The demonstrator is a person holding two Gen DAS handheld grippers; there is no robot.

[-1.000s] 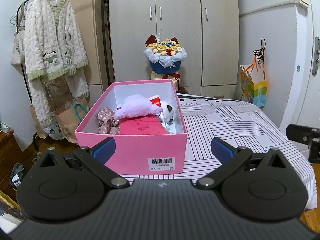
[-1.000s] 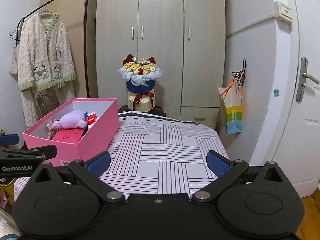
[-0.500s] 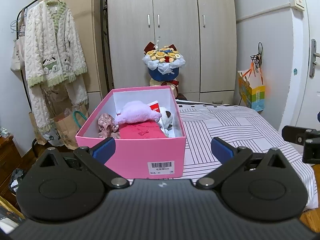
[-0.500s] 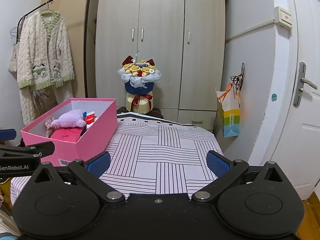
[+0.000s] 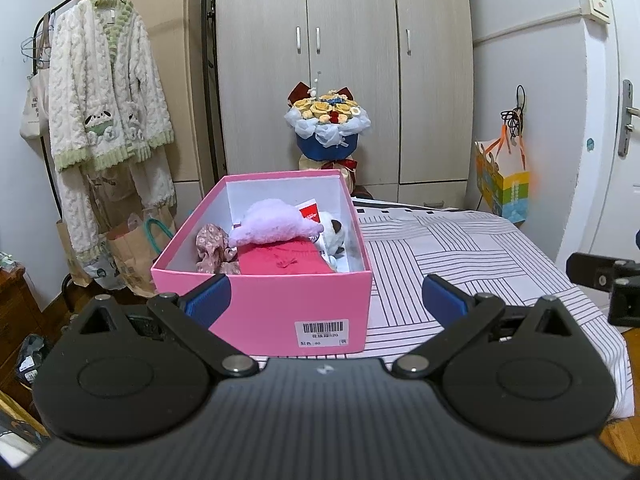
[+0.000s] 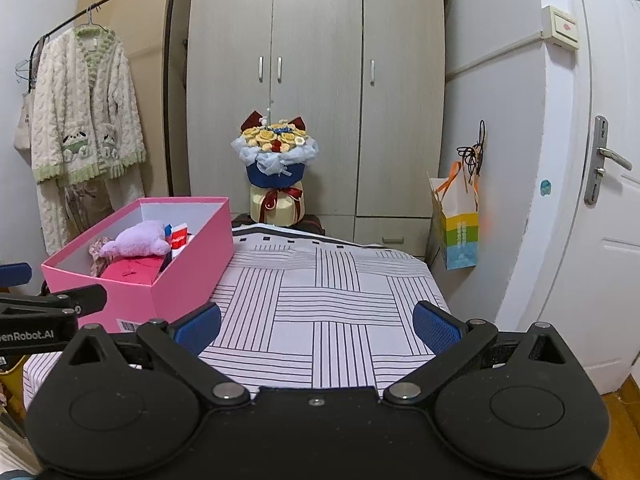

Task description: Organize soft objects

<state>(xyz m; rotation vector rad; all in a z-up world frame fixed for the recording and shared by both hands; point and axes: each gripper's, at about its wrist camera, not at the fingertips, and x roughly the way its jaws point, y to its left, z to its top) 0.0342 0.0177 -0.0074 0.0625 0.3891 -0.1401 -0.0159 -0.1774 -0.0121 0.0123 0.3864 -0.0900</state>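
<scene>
A pink box [image 5: 280,312] stands on the striped bedcover [image 5: 460,256], also in the right wrist view [image 6: 172,284]. It holds a lilac plush [image 5: 276,222], a red folded cloth [image 5: 284,264], a floral fabric piece [image 5: 212,248], a white-and-black plush [image 5: 334,234] and a red-and-white packet [image 5: 310,212]. My left gripper [image 5: 326,300] is open and empty, in front of the box's near wall. My right gripper [image 6: 316,326] is open and empty over the bedcover [image 6: 320,292], to the right of the box.
A bouquet [image 5: 326,128] stands beyond the bed before the wardrobe [image 5: 340,60]. A knit cardigan [image 5: 104,96] hangs on a rack at left, paper bags [image 5: 132,248] under it. A colourful bag [image 6: 458,232] hangs by the door [image 6: 608,200] at right.
Both grippers have drawn back and risen slightly; the box looks a little smaller and farther. Both stay open and empty. The box contents have not moved.
</scene>
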